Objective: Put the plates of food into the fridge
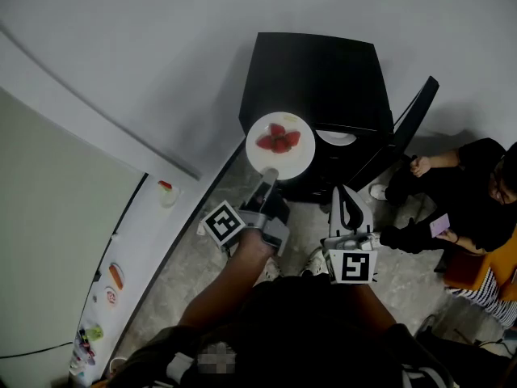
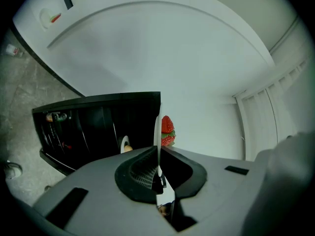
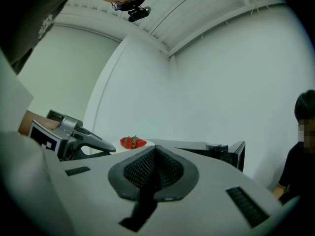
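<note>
A white plate (image 1: 279,162) bearing several strawberries (image 1: 278,141) hangs in front of the black mini fridge (image 1: 315,79), whose door (image 1: 412,124) stands open to the right. My left gripper (image 1: 269,176) is shut on the plate's near rim. In the left gripper view the plate (image 2: 157,127) shows edge-on between the jaws of the left gripper (image 2: 158,173), with a strawberry (image 2: 167,131) beyond. A second white plate (image 1: 336,138) sits inside the fridge. My right gripper (image 1: 346,208) is shut and empty, low before the fridge; in the right gripper view the gripper (image 3: 154,151) faces the held plate (image 3: 133,142).
A person (image 1: 464,188) sits on the floor right of the open door, holding a phone (image 1: 440,225). A long white panel (image 1: 141,241) with small stickers runs along the left. An orange seat (image 1: 485,269) is at the far right.
</note>
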